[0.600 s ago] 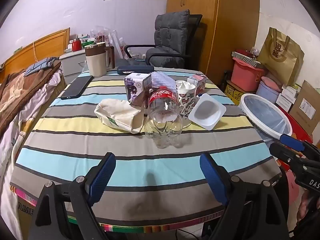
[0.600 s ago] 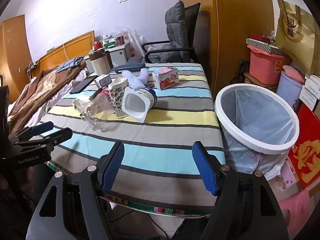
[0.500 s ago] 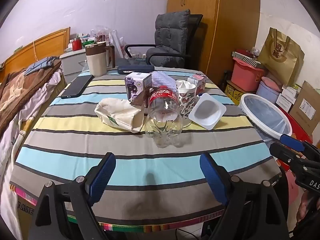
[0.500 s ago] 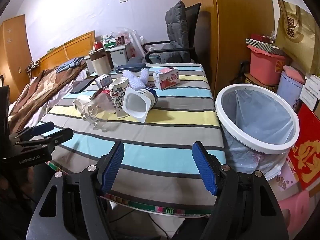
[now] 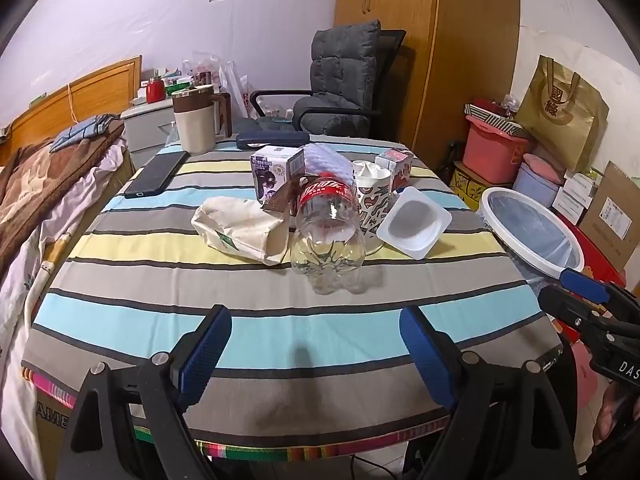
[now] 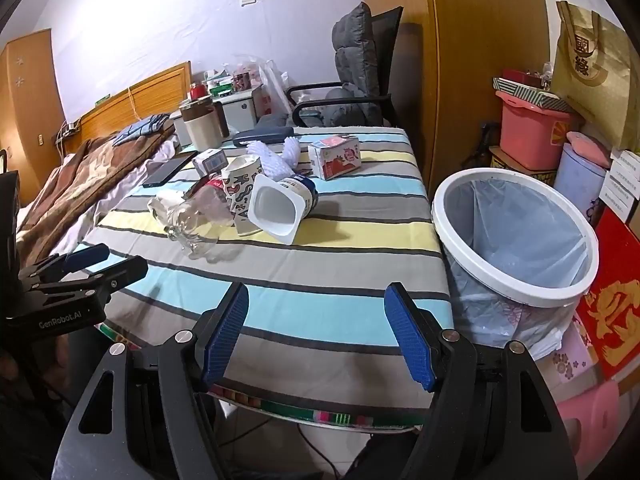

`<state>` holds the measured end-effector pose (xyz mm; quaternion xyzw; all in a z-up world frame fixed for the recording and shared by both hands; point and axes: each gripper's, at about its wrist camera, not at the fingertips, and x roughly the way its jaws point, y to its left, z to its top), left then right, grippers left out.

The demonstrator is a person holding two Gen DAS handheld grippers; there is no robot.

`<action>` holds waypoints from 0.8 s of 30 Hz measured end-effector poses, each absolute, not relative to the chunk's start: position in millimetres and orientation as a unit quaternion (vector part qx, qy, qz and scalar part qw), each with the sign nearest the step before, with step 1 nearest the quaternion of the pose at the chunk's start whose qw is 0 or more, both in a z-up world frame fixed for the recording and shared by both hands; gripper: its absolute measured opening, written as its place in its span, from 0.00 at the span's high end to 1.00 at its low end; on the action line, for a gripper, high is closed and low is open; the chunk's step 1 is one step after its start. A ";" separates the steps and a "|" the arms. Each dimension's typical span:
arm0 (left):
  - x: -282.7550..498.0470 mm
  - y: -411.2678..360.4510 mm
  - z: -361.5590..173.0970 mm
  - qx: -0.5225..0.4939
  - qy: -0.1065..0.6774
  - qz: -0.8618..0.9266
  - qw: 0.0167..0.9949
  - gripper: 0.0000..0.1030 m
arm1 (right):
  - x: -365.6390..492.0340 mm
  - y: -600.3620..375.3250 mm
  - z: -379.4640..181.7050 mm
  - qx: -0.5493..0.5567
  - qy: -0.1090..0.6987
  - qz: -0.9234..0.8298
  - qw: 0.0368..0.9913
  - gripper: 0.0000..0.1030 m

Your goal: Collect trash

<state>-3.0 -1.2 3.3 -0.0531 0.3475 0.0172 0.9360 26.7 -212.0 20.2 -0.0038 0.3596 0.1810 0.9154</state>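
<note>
Trash sits clustered around the middle of the striped desk [image 5: 168, 312]. A clear plastic bottle [image 5: 326, 236] with a red label lies on its side, its base toward the near edge. Touching its left side is a crumpled cream paper bag [image 5: 240, 230]. Just right of the bottle a patterned paper cup [image 5: 372, 196] stands upright, and a white yogurt tub [image 5: 414, 228] lies tipped on its side against the cup, mouth toward the near right corner. Behind them are a small purple-and-white carton [image 5: 274, 172], a wad of white foam wrap [image 5: 326, 162] and a red-and-white carton [image 6: 335, 157] toward the far right corner.

Off the desk's right edge stands a white-rimmed bin [image 6: 516, 292] lined with a pale plastic bag, its mouth open.

Along the far edge rest a beige jug [image 5: 194, 124] with a brown band and a dark flat case [image 5: 272, 140]; a black phone [image 5: 157, 174] lies by the far left edge.

Both tools hover over the near edge and touch nothing. The left gripper [image 5: 316, 346] has its blue-padded fingers spread wide, with only cloth between them. The right gripper [image 6: 318, 340], nearer the near right corner beside the bin, also has its fingers spread wide and empty.
</note>
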 end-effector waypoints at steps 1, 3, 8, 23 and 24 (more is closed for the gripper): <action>-3.4 -1.6 3.7 -0.052 0.347 0.017 0.936 0.17 | 26.8 -212.6 20.3 -0.003 0.360 0.181 0.915 0.30; -0.6 4.3 -3.4 -0.054 0.347 0.017 0.936 0.17 | 27.3 -212.8 20.3 -0.003 0.360 0.181 0.915 0.30; -5.7 -0.1 3.9 -0.054 0.348 0.019 0.936 0.17 | 29.3 -215.1 19.7 -0.003 0.360 0.181 0.915 0.30; -6.1 -0.7 3.6 -0.053 0.348 0.018 0.936 0.17 | 26.3 -212.3 19.9 -0.003 0.360 0.181 0.915 0.30; -6.1 -0.9 3.8 -0.053 0.348 0.018 0.936 0.17 | 26.3 -212.5 19.8 -0.003 0.360 0.181 0.915 0.30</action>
